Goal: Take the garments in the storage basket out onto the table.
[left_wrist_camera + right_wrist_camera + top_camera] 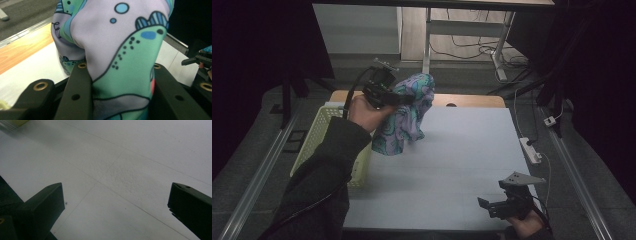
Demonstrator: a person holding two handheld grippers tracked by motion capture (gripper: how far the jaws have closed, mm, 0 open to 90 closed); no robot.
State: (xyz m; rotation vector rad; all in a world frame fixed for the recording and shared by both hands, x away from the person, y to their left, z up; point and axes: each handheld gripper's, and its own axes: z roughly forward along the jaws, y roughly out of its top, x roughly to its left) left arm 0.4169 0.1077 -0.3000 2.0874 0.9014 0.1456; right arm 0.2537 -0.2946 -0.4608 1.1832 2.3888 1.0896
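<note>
Above the table's (pixel 452 160) far-left, the left gripper (pixel 399 98) pinches patterned cloth (pixel 404 120); right gripper (pixel 492 206), jaws wide, sits near the bare front edge.

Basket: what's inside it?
The basket sits at the table's left edge. The sleeve and cloth, held by the left gripper, cover most of its interior; contents cannot be seen.

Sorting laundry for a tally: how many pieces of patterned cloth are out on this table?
1. The patterned cloth hangs over the table's far left, clamped in the left gripper. The basket beside it may hide more; its inside isn't visible.
</note>
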